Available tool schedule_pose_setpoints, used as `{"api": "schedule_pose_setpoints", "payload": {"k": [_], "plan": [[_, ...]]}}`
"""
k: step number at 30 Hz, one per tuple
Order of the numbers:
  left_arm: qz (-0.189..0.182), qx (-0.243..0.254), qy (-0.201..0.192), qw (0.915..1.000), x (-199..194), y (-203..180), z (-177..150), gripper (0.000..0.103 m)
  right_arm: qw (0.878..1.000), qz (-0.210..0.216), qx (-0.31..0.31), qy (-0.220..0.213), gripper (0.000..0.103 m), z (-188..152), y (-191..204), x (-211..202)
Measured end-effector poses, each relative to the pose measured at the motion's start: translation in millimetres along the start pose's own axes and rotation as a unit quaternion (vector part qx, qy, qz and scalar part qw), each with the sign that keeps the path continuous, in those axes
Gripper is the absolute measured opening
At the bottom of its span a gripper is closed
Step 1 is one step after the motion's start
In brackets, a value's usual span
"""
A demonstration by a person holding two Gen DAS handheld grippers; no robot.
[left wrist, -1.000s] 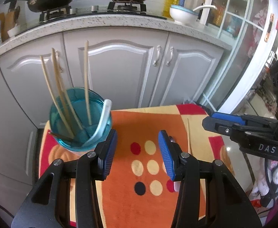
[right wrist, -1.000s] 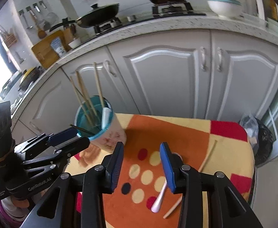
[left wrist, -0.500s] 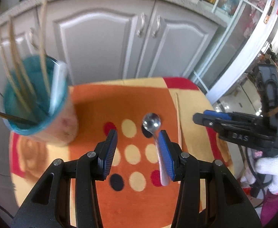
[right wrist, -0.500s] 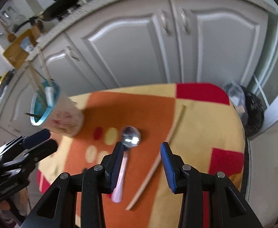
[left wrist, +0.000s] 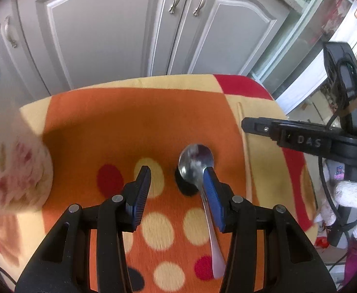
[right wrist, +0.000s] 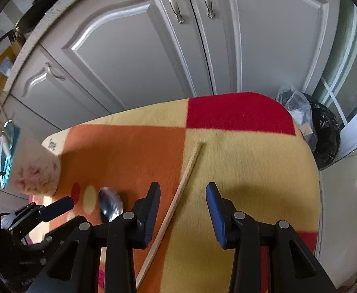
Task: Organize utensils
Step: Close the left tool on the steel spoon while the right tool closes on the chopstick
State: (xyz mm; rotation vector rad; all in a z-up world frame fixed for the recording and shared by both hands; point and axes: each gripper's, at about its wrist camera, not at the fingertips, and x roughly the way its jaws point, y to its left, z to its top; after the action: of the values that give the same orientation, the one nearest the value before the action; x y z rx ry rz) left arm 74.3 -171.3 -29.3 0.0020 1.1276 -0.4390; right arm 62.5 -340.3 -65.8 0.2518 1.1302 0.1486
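Note:
A metal spoon [left wrist: 195, 163] with a pale handle lies on the orange spotted cloth [left wrist: 105, 127]. My left gripper [left wrist: 177, 173] hovers open just above it, and its right finger covers the spoon's neck. One wooden chopstick [right wrist: 185, 175] lies slanted where orange meets yellow. My right gripper [right wrist: 183, 190] hangs open over the chopstick, which runs between the fingers nearer the left one, with neither pad pressing it. The blue-rimmed cup [right wrist: 29, 166] holding chopsticks and a spoon stands at the cloth's left, blurred. The chopstick [left wrist: 245, 146] also shows right of the spoon.
Grey cabinet doors [right wrist: 134, 56] rise behind the cloth-covered table. A black bin with bags [right wrist: 325, 141] stands on the floor at right. A white-gloved hand [left wrist: 351, 195] holds the right gripper [left wrist: 288, 134]. The left gripper [right wrist: 51, 207] sits beside the spoon bowl [right wrist: 110, 206].
Both grippers have dropped and tipped down toward the cloth. The cup slid off to the left edge, and the spoon and chopstick came up close under the fingers.

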Motion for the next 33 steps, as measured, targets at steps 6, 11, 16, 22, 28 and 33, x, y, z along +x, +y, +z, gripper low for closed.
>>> {"api": "schedule_pose_setpoints", "payload": {"k": [6,11,16,22,28,33], "plan": [[0.005,0.016,0.013,0.9998,22,-5,14,0.044,0.999,-0.030,-0.023,0.022,0.023,13,5,22],[-0.001,0.041,0.017,0.9990,32,-10,14,0.027,0.999,-0.023,-0.034,0.021,0.012,19,1,25],[-0.019,0.047,0.016,0.9986,28,-13,12,0.004,0.998,-0.011,-0.051,0.026,0.009,20,6,26],[-0.024,0.048,0.007,0.9985,7,-8,4,0.001,0.998,0.017,-0.060,0.025,0.007,10,17,17],[-0.038,0.028,-0.010,0.9988,-21,-2,-8,0.000,0.997,0.048,-0.059,0.001,0.006,-6,25,-17],[-0.029,0.041,-0.053,0.9973,-63,-3,-15,0.001,0.994,0.074,-0.074,-0.032,0.005,-14,40,-56]]}}
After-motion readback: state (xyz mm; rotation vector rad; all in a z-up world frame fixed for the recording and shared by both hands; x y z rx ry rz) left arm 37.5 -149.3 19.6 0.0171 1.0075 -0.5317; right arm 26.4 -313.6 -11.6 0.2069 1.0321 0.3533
